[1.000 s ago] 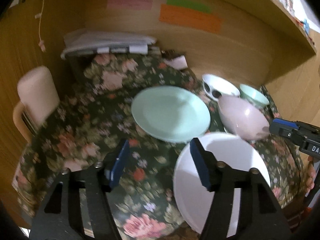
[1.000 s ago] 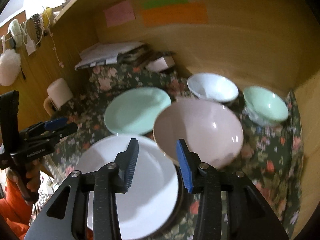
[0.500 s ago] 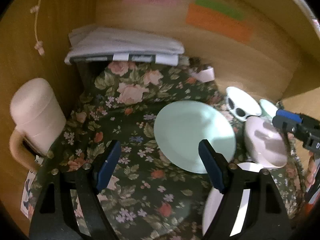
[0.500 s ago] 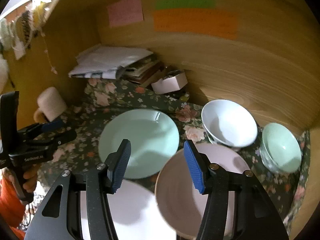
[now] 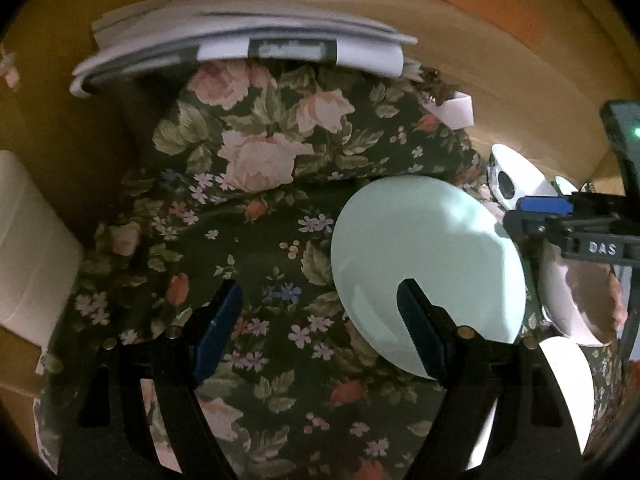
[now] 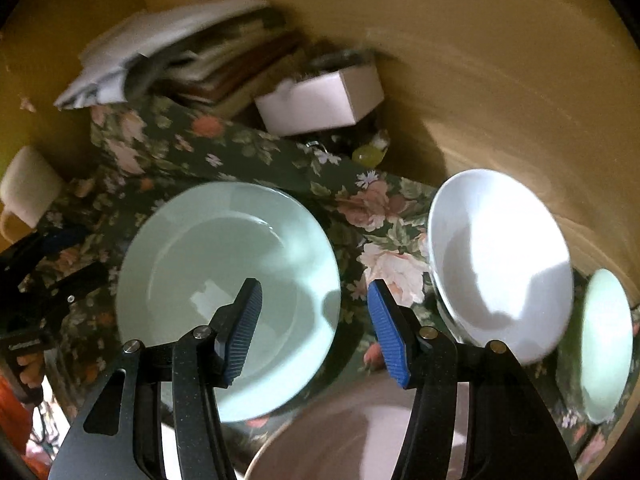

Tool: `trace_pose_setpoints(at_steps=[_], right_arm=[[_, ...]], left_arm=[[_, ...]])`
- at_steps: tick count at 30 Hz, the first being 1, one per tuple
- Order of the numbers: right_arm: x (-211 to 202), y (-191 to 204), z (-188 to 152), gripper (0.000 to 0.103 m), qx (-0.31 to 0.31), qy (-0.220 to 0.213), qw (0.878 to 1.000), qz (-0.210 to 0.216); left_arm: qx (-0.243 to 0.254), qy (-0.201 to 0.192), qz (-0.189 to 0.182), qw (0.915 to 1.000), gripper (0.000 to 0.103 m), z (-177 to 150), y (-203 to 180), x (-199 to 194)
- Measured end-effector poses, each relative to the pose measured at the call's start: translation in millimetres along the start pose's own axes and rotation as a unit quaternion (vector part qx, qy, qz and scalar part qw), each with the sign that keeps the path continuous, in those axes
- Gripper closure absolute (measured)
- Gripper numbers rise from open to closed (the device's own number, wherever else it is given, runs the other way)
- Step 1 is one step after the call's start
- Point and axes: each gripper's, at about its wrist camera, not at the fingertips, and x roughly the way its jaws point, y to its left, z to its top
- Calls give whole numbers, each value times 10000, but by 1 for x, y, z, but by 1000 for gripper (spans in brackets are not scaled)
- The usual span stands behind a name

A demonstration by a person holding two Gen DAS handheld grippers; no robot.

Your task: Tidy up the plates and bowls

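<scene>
On floral cloth [image 5: 248,240], left wrist view:
Left gripper [image 5: 320,328]: we see its jaws spread wide, nothing between them.
Green plate [image 5: 432,248]: right, beside gripper.
White plate [image 5: 568,384]: near right.

Right wrist view:
Right gripper [image 6: 316,332]: we see its jaws moderately apart, empty, above plate rim.
White bowl [image 6: 500,260]: right.
Pink bowl [image 6: 352,440]: near edge.

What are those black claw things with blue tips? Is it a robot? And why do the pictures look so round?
No robot: a person holds two grabber tools, each carrying a wide-eyed camera, so pictures look round. One picture looks along the left gripper, the other along the right gripper. Both are open and hold nothing; their jaws were just opening. On the flowery cloth lie a green plate, a white bowl, a small green bowl, a pink bowl, a white plate and a pale mug.
</scene>
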Motion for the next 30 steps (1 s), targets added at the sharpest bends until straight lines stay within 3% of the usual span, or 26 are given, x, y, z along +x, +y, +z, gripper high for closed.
trace_pose_setpoints(at_steps=[4,6,10,14,26,30], right_arm=[[16,-1,7,55,-78,282,9996,-31],[24,1,10,64,-104,472,9988,3],[32,8,12,67,-208,722,9972,62],[32,19,13,67,-287,739,9968,-36],[24,96,-2,68,-780,754,9925,565],[22,116,-12,68,-781,650,9923,712]], left_arm=[[75,64,-76,9999,23,0,0,9],[90,88,-120,9998,23,0,0,12],[84,76,-203,9997,23,-1,2,15],[59,36,-219,9997,23,-2,4,17],[-232,83,132,9996,28,-35,50,-12],[-412,235,158,9987,39,-43,64,-14]])
